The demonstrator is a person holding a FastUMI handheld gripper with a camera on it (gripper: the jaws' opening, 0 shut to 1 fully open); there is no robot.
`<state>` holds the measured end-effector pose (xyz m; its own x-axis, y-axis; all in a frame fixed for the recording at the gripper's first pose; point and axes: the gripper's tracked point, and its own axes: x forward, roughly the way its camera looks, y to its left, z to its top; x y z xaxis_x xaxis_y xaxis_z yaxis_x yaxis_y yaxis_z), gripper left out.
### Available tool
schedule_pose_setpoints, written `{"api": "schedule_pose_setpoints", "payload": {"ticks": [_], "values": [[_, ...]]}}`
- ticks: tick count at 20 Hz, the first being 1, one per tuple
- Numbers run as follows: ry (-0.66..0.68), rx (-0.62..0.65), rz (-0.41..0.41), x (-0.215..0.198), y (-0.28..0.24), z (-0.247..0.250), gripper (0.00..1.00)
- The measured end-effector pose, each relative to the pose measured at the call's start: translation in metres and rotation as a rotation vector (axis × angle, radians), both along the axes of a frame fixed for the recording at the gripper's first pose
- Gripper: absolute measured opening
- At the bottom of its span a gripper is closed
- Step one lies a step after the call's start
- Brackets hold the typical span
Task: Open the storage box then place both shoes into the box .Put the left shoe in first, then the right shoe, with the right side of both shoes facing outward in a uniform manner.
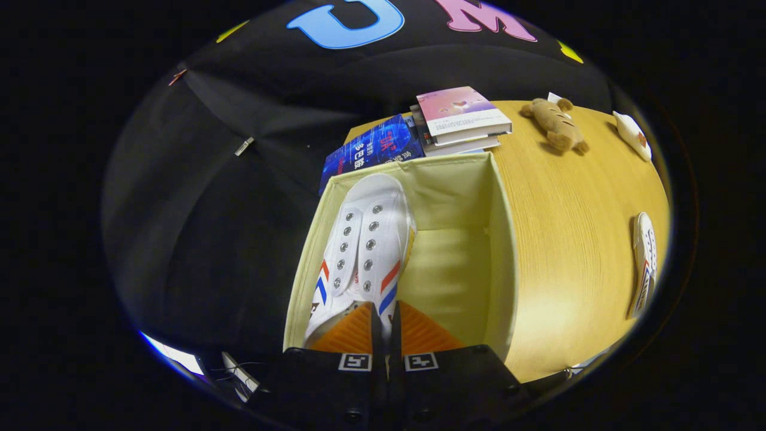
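Item, from my remote seat: my gripper [383,326] has its two fingers pressed nearly together, pinching the heel edge of a white canvas shoe [365,245] between them. The shoe has metal eyelets with no laces, red and blue diagonal stripes on both sides, and points toe-first away from the fingers. It hangs inside the open storage box [497,239], a pale yellow fabric bin, along the wall on the side of the black cloth (whether the sole touches the box floor I cannot tell). The rest of the box interior, beside the shoe, shows bare yellow lining. The box stands on a wooden table [574,239]. Item: the second shoe [644,263], same white with stripes, lies on the table well apart from the box. Item: a stack of books [461,120] just beyond the box, with a blue book [374,146] beside it. Item: a brown plush toy [556,124] farther along the table, and a small white object [633,134] past it.
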<state>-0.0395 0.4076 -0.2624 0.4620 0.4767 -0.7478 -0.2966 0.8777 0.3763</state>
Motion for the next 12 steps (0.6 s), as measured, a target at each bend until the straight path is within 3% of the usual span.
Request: {"api": "schedule_pose_setpoints", "payload": {"ticks": [3,4,5,9,12], "values": [[0.037,0.009,0.054,-0.010,0.015,-0.008,0.11],[0.056,0.053,0.092,-0.017,0.026,-0.004,0.24],[0.051,0.081,0.110,-0.022,0.027,0.008,0.27],[-0.075,0.088,0.159,-0.014,-0.004,0.040,0.92],[-0.188,0.055,0.150,-0.002,-0.055,0.063,0.98]]}}
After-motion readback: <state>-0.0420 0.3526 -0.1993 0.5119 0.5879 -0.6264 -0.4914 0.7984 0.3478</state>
